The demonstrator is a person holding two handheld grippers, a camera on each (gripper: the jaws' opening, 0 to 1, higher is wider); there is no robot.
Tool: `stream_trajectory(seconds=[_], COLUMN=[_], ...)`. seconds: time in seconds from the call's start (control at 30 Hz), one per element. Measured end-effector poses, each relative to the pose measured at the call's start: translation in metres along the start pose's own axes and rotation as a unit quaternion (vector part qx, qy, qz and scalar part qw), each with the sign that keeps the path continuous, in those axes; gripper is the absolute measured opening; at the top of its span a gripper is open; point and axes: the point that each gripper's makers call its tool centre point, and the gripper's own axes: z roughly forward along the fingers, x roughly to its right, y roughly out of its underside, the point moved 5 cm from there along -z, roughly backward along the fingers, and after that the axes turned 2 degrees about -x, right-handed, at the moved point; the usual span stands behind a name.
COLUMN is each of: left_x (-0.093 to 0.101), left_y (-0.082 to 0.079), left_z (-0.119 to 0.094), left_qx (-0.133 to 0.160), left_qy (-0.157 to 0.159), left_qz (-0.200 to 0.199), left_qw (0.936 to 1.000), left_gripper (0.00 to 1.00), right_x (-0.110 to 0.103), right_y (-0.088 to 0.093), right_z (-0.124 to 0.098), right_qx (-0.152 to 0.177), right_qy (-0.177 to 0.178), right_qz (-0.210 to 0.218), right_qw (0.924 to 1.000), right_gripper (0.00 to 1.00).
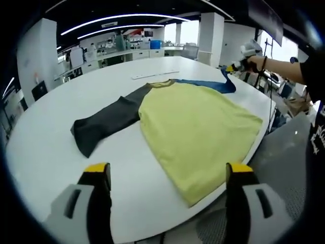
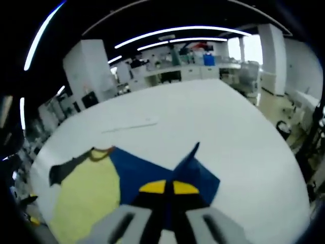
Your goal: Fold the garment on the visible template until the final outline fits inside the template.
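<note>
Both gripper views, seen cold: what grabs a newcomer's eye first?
The yellow-bodied shirt spread flat on the white round table, its dark grey sleeve stretched out to one side. At the far edge, the right gripper has its jaws shut on the blue sleeve, raising the cloth into a peak. The left gripper hovers open at the near edge, holding nothing.

Left tongs jaws wide apart, right tongs pinched closed on blue sleeve
</note>
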Motion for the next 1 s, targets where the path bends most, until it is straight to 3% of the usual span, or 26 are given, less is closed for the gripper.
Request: stream_trajectory(seconds=[0.7, 1.0], left_x=[0.004, 0.014], left_y=[-0.006, -0.007], left_z=[0.008, 0.011], left_qx=[0.012, 0.002], left_qy=[0.005, 0.029], left_qz=[-0.006, 0.009], left_qw=[0.9999, 0.9995], left_gripper=[0.89, 0.89], right_x=[-0.065, -0.085], right_y=[-0.009, -0.011], right_z=[0.018, 0.028], right_qx=[-0.032, -0.048], right_qy=[-0.058, -0.076], right_qz=[-0.059, -0.084], right_qw=[0.9960, 0.9924], right_gripper=[0.00, 0.00])
